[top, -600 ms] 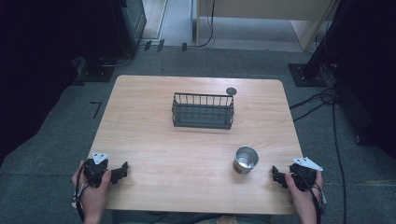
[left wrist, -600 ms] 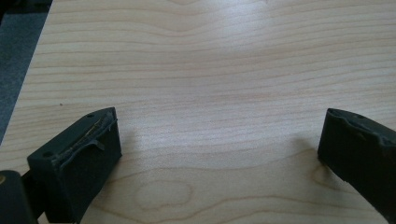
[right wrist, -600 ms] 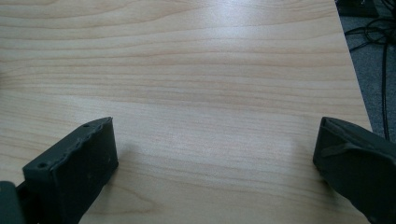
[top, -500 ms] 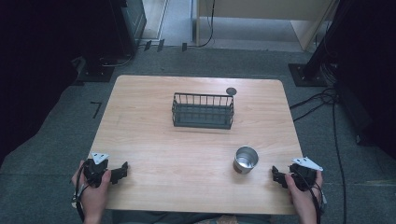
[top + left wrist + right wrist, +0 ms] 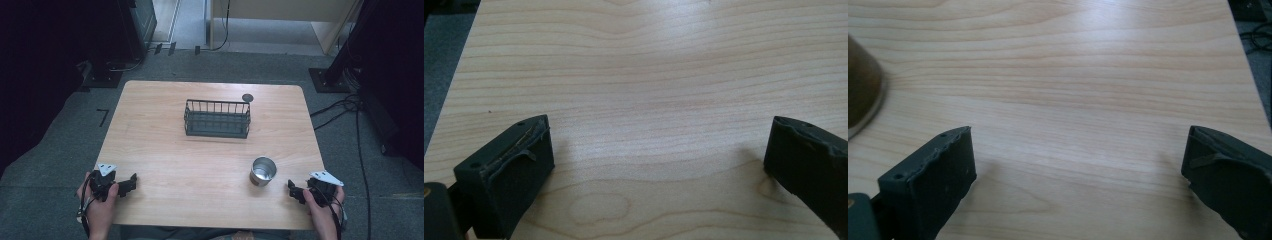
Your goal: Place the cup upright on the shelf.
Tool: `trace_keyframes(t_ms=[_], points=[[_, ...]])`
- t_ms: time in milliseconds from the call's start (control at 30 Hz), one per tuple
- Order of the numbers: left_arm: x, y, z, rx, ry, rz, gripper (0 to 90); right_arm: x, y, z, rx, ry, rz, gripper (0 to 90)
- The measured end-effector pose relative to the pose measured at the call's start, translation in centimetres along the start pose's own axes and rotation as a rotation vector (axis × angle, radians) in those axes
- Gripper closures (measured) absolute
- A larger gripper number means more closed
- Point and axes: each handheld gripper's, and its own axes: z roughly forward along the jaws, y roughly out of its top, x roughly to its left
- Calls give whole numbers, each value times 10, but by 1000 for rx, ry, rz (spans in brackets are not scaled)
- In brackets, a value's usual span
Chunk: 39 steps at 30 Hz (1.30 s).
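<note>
A black wire basket (image 5: 217,118) stands in the far middle of the wooden table (image 5: 165,150). A shiny metal cup (image 5: 263,171) stands upright at the near right. My left gripper (image 5: 131,182) rests open at the near left corner, held by a hand, its jaws wide apart over bare wood (image 5: 654,145). At the near right corner my right gripper (image 5: 293,190) is open too, a short way right of the cup. The cup's edge (image 5: 863,95) shows blurred at the left of the right gripper view.
A small dark round object (image 5: 247,97) lies on the table behind the basket's right end. Grey carpet surrounds the table, with cables (image 5: 345,107) on the floor at the right and dark equipment stands at both sides.
</note>
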Motion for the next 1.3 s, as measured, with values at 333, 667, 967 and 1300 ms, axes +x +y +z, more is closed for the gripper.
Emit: trace_keyframes(t_ms=[333, 667, 967, 1300], points=[[0, 0, 0, 0, 0, 0, 0, 18, 3, -6, -31, 79, -45, 4], [0, 0, 0, 0, 0, 0, 0, 41, 3, -8, -41, 172, -112, 5], [0, 0, 0, 0, 0, 0, 0, 56, 3, -8, -42, 238, -144, 6], [0, 0, 0, 0, 0, 0, 0, 74, 11, -5, -58, 309, -147, 5]])
